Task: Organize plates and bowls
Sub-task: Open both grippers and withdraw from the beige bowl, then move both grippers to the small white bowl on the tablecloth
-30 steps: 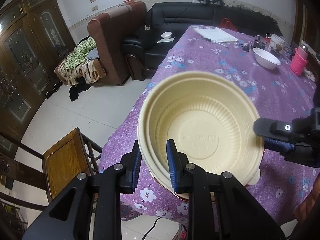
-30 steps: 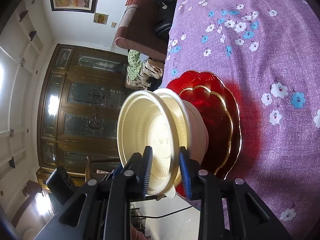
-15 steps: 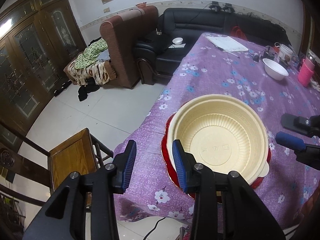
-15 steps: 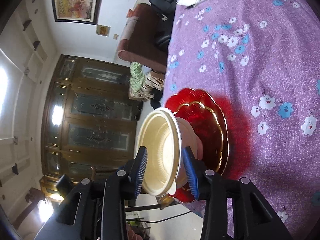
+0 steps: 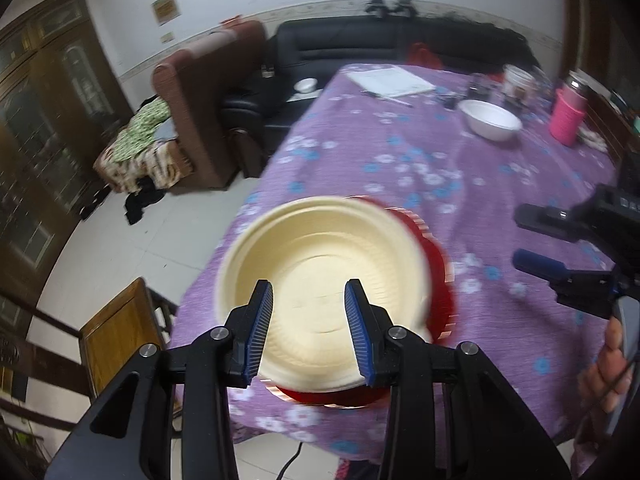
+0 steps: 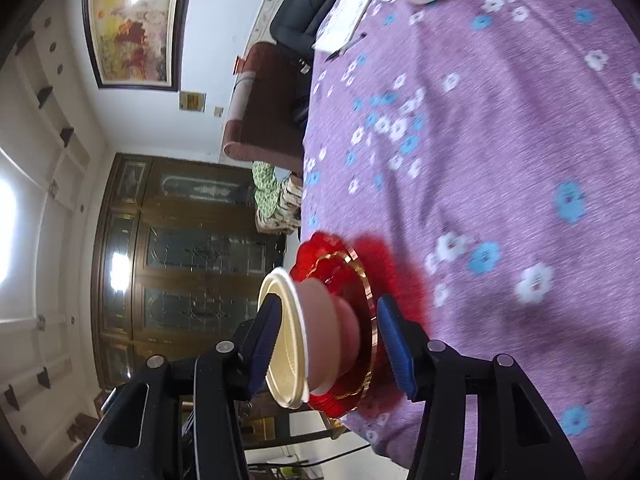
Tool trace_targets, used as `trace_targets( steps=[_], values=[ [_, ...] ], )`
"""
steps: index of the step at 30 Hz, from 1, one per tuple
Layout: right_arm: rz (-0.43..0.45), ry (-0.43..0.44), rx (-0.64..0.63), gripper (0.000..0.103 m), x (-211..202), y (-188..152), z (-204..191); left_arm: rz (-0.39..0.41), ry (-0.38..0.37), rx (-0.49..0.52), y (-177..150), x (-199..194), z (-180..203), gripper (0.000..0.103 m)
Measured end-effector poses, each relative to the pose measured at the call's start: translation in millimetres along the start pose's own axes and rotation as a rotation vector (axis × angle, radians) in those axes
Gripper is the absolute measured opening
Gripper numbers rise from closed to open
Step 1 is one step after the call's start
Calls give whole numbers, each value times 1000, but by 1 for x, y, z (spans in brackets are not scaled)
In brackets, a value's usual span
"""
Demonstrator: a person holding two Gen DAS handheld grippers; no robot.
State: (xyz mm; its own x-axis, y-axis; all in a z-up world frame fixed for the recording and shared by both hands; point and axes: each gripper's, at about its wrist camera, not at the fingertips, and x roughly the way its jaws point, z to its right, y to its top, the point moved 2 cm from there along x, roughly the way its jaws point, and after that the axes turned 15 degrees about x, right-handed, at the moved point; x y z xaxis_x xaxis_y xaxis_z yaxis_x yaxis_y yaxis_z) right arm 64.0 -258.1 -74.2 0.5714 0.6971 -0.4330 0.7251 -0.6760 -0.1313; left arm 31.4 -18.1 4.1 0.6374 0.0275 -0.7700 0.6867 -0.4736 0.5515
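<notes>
Cream plastic bowls [image 5: 320, 264], nested, sit on the red scalloped plates [image 5: 436, 276] at the near left corner of my purple floral table [image 5: 400, 152]. My left gripper [image 5: 308, 332] hangs spread above them, gripping nothing. Farther right, my right gripper [image 6: 328, 344] is released too, its fingers straddling the stack, seemingly without contact.
</notes>
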Motion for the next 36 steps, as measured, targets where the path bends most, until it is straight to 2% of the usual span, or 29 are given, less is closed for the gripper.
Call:
trace_targets(
  steps=[1,3,5,8,11,13,20,22,25,30,36],
  values=[
    [8,5,9,55,-6,5,4,1,-10,11,4,-1,8,36],
    [25,11,27,56,-15,15,13,-2,-65,35,14,-2,29,50],
    [48,13,48,56,-28,29,24,-8,-153,42,24,0,51,55],
    [78,10,79,56,-45,50,38,-31,-255,44,43,9,82,55],
    [121,-1,100,57,-66,76,51,-58,-308,5,69,22,105,55],
    [161,-8,103,57,-82,97,58,-62,-308,-34,88,32,114,55],
    [330,52,78,57,-115,172,56,-10,-116,-200,164,74,111,55],
    [367,65,72,58,-115,194,51,-11,-94,-258,177,89,106,56],
    [382,54,58,58,-106,222,40,-42,-97,-325,195,120,104,57],
    [397,13,17,58,-89,263,19,-108,-119,-349,217,172,114,56],
    [399,-56,46,58,-67,311,20,-102,-152,-395,237,201,112,56]
  ],
)
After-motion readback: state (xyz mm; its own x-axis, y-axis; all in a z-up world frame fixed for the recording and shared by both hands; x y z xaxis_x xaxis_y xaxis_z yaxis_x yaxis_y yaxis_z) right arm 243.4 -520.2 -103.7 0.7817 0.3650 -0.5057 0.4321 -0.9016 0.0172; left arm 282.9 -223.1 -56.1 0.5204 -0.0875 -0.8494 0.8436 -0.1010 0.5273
